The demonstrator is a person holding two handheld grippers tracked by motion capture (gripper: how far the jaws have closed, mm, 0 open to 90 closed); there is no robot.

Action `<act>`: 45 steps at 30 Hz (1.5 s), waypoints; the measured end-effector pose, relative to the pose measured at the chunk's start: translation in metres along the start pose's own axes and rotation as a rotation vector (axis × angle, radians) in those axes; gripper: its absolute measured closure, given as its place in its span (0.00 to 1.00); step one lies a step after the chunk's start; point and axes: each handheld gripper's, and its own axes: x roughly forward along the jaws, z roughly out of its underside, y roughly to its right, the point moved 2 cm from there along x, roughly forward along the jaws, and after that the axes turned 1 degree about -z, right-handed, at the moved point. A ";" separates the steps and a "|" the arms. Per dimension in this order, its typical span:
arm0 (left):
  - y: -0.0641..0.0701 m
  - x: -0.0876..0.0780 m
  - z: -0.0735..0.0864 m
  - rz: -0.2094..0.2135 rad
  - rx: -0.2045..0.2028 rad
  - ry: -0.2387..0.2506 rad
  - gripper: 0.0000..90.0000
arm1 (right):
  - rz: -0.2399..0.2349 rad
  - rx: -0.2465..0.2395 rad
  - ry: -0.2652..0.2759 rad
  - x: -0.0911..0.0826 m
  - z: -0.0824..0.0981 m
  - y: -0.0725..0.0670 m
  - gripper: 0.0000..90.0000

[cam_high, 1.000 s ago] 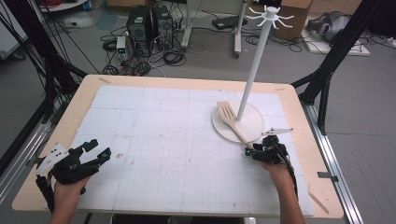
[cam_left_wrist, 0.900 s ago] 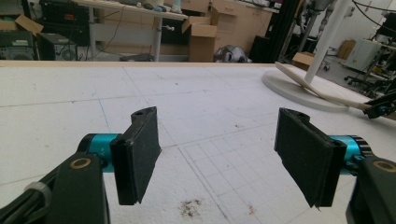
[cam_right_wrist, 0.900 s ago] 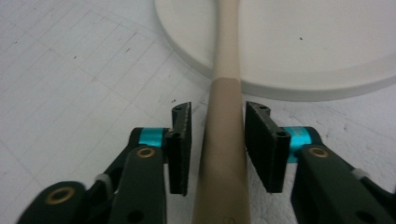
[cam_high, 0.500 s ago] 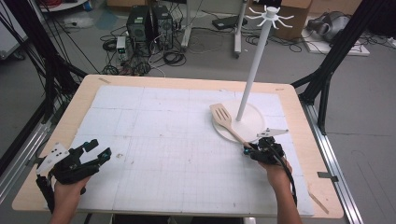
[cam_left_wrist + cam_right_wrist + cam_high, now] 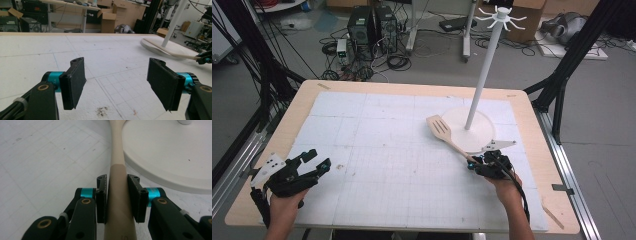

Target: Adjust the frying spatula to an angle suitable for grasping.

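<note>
The spatula lies slantwise on the white mat, its slotted blade just beside the round base of the white stand, its handle running back to the right gripper. That gripper's jaws are clamped on the handle's end, one pad on each side in the right gripper view. The left gripper rests near the table's near left corner, well apart from the spatula, its jaws wide apart with nothing between them.

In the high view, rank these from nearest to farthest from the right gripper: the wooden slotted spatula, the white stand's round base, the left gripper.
1. Wooden slotted spatula: its handle is clamped in the right gripper.
2. White stand's round base: just beyond, toward the table's far side.
3. Left gripper: across the table, near the left edge.
</note>
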 end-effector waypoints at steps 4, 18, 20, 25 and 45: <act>0.000 0.000 0.000 0.000 0.000 0.000 0.35 | -0.027 -0.032 0.018 0.001 -0.002 -0.009 0.79; 0.000 0.000 0.000 -0.001 0.003 -0.001 0.35 | -0.078 -0.091 -0.033 0.018 -0.003 -0.028 0.77; 0.000 0.000 0.000 -0.001 0.003 -0.001 0.35 | -0.072 -0.054 -0.015 0.016 -0.005 -0.026 0.64; 0.000 0.000 0.000 0.000 0.002 -0.006 0.35 | -0.079 -0.029 0.018 0.013 -0.014 -0.027 0.58; -0.001 0.001 0.000 0.004 0.002 -0.007 0.35 | -0.106 -0.051 -0.125 0.070 -0.067 -0.035 0.72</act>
